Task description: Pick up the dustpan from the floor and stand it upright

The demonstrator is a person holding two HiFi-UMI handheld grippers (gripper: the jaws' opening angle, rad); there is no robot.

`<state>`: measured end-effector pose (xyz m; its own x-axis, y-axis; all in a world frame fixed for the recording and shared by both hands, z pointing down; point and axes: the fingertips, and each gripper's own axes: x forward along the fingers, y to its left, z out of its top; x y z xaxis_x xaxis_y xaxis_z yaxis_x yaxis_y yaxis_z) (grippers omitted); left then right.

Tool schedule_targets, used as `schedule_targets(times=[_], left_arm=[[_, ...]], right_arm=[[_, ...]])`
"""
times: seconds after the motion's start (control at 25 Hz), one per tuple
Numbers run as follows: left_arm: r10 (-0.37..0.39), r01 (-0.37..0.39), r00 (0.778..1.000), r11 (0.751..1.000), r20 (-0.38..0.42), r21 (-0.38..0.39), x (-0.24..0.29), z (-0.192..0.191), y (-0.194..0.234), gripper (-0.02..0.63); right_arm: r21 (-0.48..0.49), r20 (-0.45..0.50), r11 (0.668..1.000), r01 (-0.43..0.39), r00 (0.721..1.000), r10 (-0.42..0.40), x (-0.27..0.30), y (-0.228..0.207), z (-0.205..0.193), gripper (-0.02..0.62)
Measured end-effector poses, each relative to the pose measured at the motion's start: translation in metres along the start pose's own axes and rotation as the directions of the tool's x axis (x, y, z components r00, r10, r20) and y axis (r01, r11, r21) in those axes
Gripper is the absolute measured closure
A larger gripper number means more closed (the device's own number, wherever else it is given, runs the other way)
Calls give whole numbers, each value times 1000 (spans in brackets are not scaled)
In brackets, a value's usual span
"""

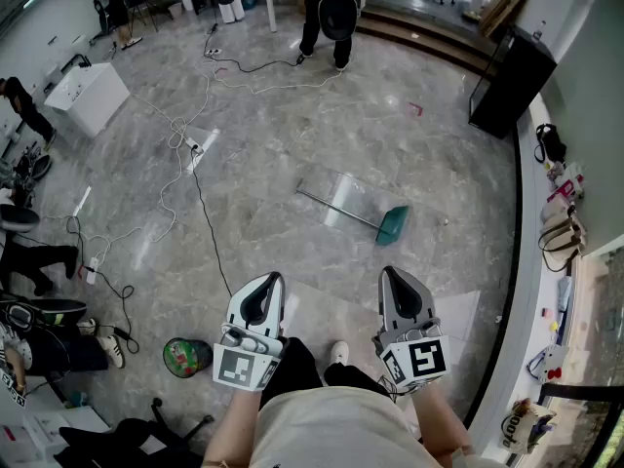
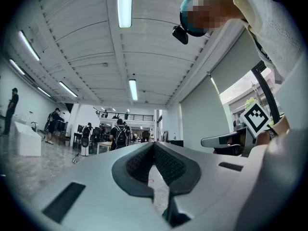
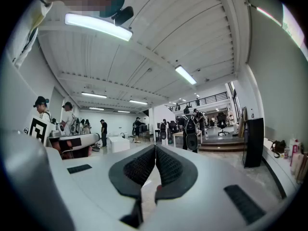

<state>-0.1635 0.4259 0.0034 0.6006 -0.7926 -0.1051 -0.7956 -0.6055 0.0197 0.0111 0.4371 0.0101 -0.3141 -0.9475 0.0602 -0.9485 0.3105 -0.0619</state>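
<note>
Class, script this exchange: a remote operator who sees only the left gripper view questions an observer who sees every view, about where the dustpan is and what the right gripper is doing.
Operator: Where is the thing I must pick up?
Observer: The dustpan lies on the floor, handle down, ahead of the right gripper.
Operator: Is that gripper holding anything?
Observer: No. The right gripper view shows its fingers together with nothing between them.

Black cable [image 1: 208,227], white box [image 1: 90,96], black cabinet [image 1: 512,84] on grey floor [image 1: 292,135]
</note>
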Motion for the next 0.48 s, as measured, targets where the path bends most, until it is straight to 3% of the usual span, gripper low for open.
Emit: schedule_targets(times=[0.2,0.48], left_arm=[[11,-11,1000,1000,-3,8,33,-18,30,595],[27,-24,999,998,46,-58,115,-26,131,595]], right_arm=[[-2,-21,1000,-24,999,24,46,-9,-10,577],[9,-61,1000,-12,998,12,176,-18,-15,577]])
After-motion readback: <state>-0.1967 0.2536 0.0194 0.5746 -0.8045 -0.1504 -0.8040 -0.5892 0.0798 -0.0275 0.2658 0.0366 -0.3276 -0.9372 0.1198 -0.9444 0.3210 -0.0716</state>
